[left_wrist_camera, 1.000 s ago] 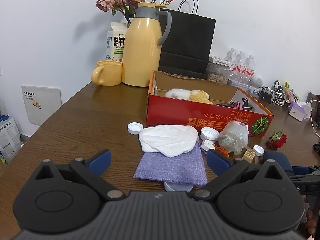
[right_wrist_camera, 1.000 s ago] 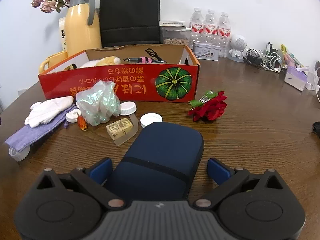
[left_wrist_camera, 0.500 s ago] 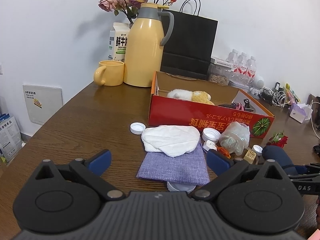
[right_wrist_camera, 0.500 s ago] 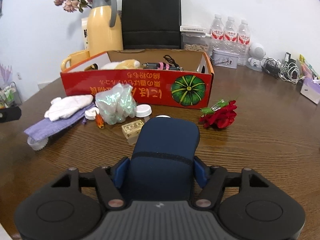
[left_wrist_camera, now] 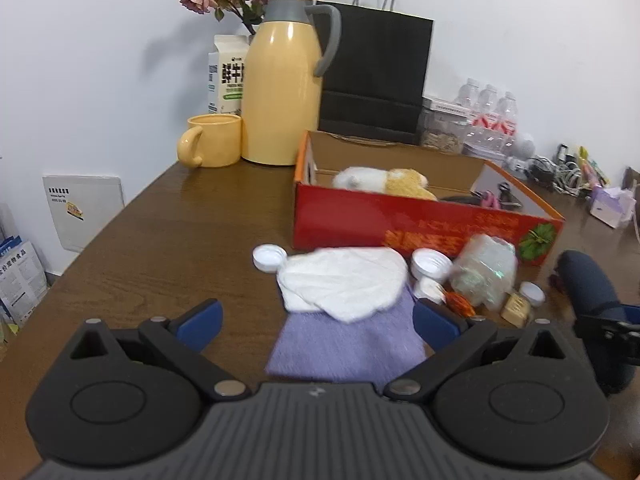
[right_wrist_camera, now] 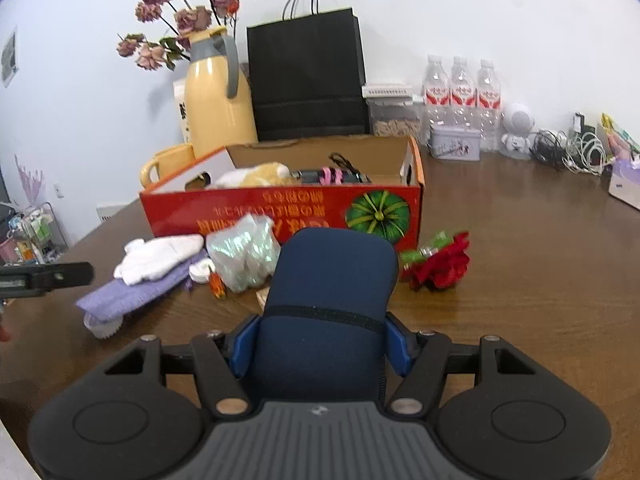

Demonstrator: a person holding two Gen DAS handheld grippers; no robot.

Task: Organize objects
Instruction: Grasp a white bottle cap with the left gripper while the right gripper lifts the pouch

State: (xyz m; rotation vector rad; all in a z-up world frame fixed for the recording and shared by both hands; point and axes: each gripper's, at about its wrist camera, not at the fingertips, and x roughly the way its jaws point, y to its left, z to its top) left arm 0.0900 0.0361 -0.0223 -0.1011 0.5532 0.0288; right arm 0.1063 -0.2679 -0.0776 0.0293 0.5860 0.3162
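Observation:
My right gripper (right_wrist_camera: 322, 344) is shut on a navy zip case (right_wrist_camera: 332, 280), its blue pads pressing both sides, and holds it just above the table in front of the red cardboard box (right_wrist_camera: 280, 208). The left wrist view shows that case (left_wrist_camera: 588, 284) at the far right. My left gripper (left_wrist_camera: 318, 320) stands open over the near end of a purple cloth (left_wrist_camera: 348, 344), touching nothing. A white cloth (left_wrist_camera: 344, 280) lies on the purple one. Beside them are a crumpled clear bag (left_wrist_camera: 484, 272), white caps (left_wrist_camera: 268, 257) and a red fabric rose (right_wrist_camera: 440, 264). A plush toy (left_wrist_camera: 380, 180) lies in the box.
A yellow thermos (left_wrist_camera: 282, 80), yellow mug (left_wrist_camera: 212, 140), milk carton and black paper bag (left_wrist_camera: 376, 72) stand behind the box. Water bottles (right_wrist_camera: 460, 92), a tin and tangled cables (right_wrist_camera: 572, 152) line the back right. The table's left edge curves near the wall.
The right gripper's jaws closed on the navy case and raised it a little off the table. The left gripper stayed open and hardly moved.

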